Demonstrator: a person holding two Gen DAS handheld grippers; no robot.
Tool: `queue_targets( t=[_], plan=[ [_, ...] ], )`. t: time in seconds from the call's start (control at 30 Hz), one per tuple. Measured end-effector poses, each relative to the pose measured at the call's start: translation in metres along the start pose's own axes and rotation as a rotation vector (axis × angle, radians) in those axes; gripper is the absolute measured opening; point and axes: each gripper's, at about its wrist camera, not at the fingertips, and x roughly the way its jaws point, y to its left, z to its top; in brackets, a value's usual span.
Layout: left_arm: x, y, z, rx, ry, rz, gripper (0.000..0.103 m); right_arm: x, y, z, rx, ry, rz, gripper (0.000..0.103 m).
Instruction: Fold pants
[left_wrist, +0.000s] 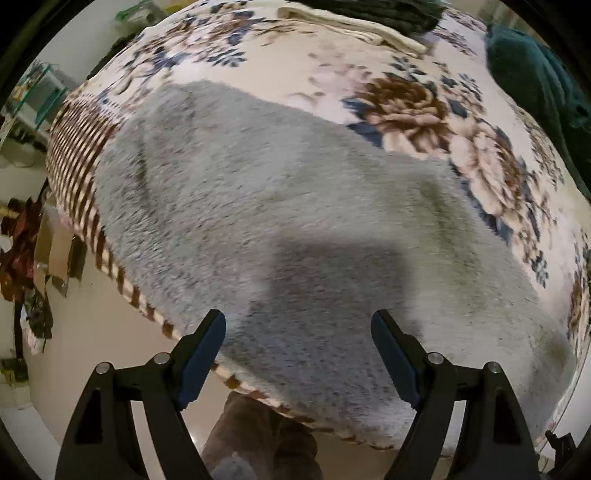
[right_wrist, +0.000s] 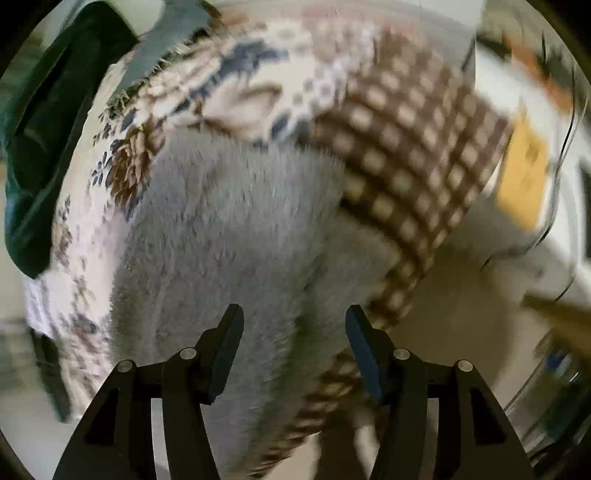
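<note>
Left gripper (left_wrist: 298, 334) hangs straight above the fluffy grey fleece pants (left_wrist: 295, 206), jaws wide, nothing held. Pants lie on the floral plush blanket (left_wrist: 424, 107), long axis running far-left to near-right. Right gripper (right_wrist: 294, 328) is part open, empty, over the pants' end at the blanket's checkered border (right_wrist: 413, 147), which only the right view shows close up, blurred.
</note>
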Motion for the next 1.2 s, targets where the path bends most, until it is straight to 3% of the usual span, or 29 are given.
queue_targets(
  t=[0.07, 0.1, 0.13, 0.17, 0.27, 0.37, 0.47, 0.5, 0.57, 0.63, 0.73, 0.83, 1.0, 1.13, 1.2],
  plan=[
    [0.001, 0.007, -0.001, -0.014, 0.003, 0.009, 0.08, 0.011, 0.008, -0.004, -0.021, -0.004, 0.011, 0.055],
    [0.001, 0.009, 0.0, -0.017, 0.002, 0.011, 0.08, 0.018, 0.014, -0.008, -0.039, -0.01, 0.014, 0.045],
    [0.001, 0.012, 0.0, -0.02, 0.0, 0.017, 0.08, 0.023, 0.018, -0.011, -0.06, -0.021, -0.004, 0.01],
    [0.0, 0.015, 0.0, -0.025, -0.001, 0.022, 0.08, 0.024, 0.025, -0.015, -0.096, -0.042, -0.072, 0.005],
    [-0.003, 0.027, 0.0, -0.047, -0.004, 0.024, 0.08, 0.007, 0.027, -0.025, -0.136, -0.13, -0.157, 0.005],
    [-0.006, 0.037, 0.0, -0.067, -0.011, 0.021, 0.08, -0.019, 0.026, -0.035, -0.182, -0.204, -0.219, 0.005],
    [-0.004, 0.051, -0.001, -0.102, -0.004, 0.013, 0.08, 0.001, 0.022, -0.034, -0.183, -0.127, -0.255, 0.006],
    [-0.003, 0.057, -0.001, -0.117, 0.002, 0.012, 0.08, 0.017, 0.023, -0.033, -0.181, -0.05, -0.244, 0.008],
    [-0.003, 0.071, 0.0, -0.158, 0.008, 0.003, 0.08, 0.021, 0.021, -0.04, -0.155, 0.001, -0.249, 0.028],
    [-0.004, 0.087, 0.002, -0.186, 0.001, 0.006, 0.08, 0.012, 0.028, -0.054, -0.167, -0.021, -0.204, 0.05],
    [-0.005, 0.111, 0.009, -0.212, -0.013, 0.01, 0.08, 0.008, 0.052, -0.094, -0.226, -0.008, -0.141, 0.054],
    [0.001, 0.136, 0.022, -0.237, -0.02, 0.017, 0.08, 0.029, 0.073, -0.153, -0.241, 0.15, -0.07, 0.058],
    [0.013, 0.18, 0.055, -0.305, -0.029, -0.004, 0.08, 0.07, 0.093, -0.244, -0.204, 0.344, -0.023, 0.058],
    [0.031, 0.211, 0.088, -0.358, -0.023, -0.079, 0.08, 0.091, 0.109, -0.293, -0.206, 0.368, -0.009, 0.058],
    [0.039, 0.22, 0.098, -0.383, -0.021, -0.116, 0.072, 0.095, 0.121, -0.314, -0.235, 0.329, -0.002, 0.055]
  ],
)
